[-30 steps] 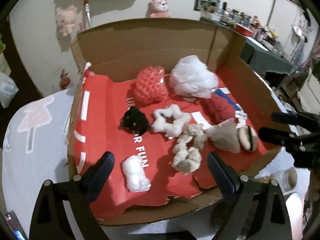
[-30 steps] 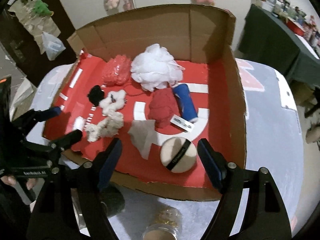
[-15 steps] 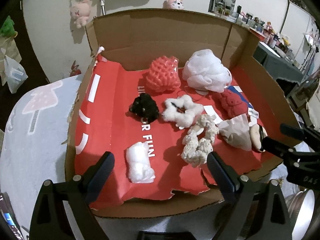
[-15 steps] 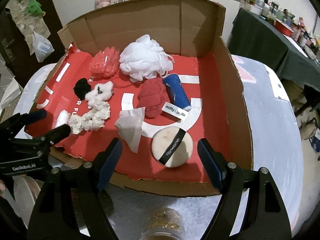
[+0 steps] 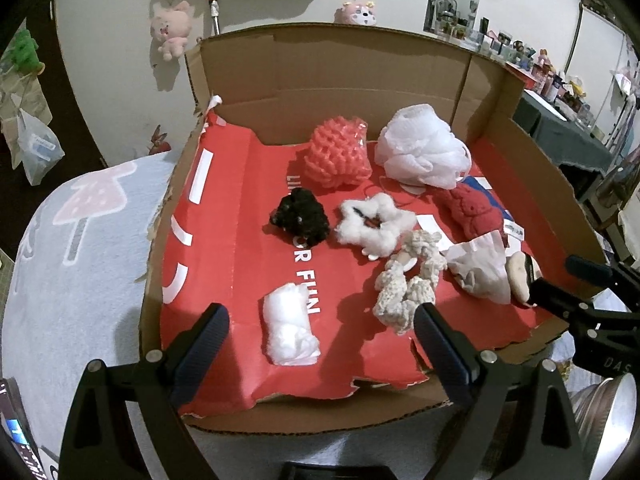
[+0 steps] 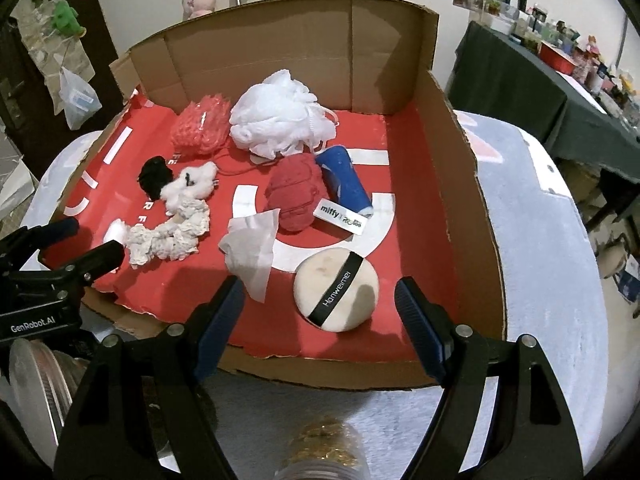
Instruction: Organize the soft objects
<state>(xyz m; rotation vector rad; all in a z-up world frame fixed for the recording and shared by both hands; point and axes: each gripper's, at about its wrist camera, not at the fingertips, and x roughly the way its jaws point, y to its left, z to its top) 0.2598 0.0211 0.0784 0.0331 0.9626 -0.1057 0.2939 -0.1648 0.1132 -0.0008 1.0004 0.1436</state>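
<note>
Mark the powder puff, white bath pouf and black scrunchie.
powder puff (image 6: 336,294), right wrist view, on its black strap
white bath pouf (image 6: 280,114), right wrist view, mesh centre
black scrunchie (image 5: 301,216), left wrist view, its middle

Counts: 1 cardboard box (image 6: 452,184), 2 bath poufs (image 6: 280,118), 3 scrunchies (image 5: 374,224), 1 powder puff (image 6: 336,286), 1 tissue (image 6: 252,246), 1 cotton wad (image 5: 290,330).

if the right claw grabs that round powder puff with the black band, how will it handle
The powder puff looks padded and thin, so it will probably squash between the pads and weigh little. It lies flat on the red liner, so it is unlikely to roll. Its black band may offer a better grip than the smooth face.
</note>
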